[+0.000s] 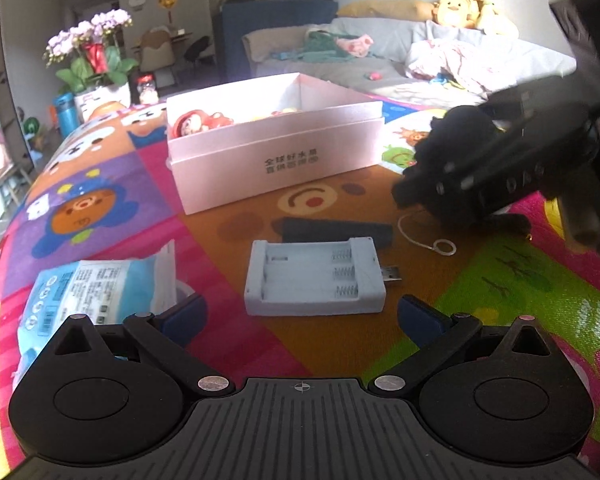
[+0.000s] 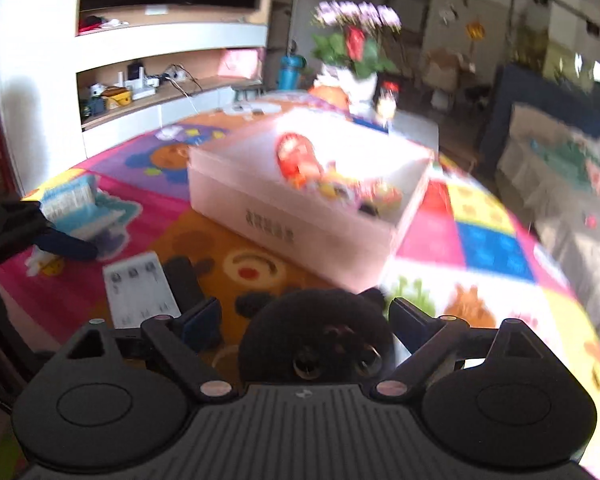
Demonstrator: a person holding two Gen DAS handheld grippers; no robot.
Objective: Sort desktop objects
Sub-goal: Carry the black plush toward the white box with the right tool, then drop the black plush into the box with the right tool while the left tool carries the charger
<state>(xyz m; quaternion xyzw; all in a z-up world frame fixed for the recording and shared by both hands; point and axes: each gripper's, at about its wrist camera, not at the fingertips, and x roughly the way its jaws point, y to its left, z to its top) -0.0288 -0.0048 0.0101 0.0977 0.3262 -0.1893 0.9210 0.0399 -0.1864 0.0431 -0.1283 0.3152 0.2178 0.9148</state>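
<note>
On the mat, one battery charger.

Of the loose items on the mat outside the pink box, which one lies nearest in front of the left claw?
The pale battery charger, with empty slots and a USB plug. The black bar lies behind it; the blue packet is off to the left.

You are in a home living room: behind the cartoon play mat sit a sofa with plush toys, potted orchids and wall shelves.
</note>
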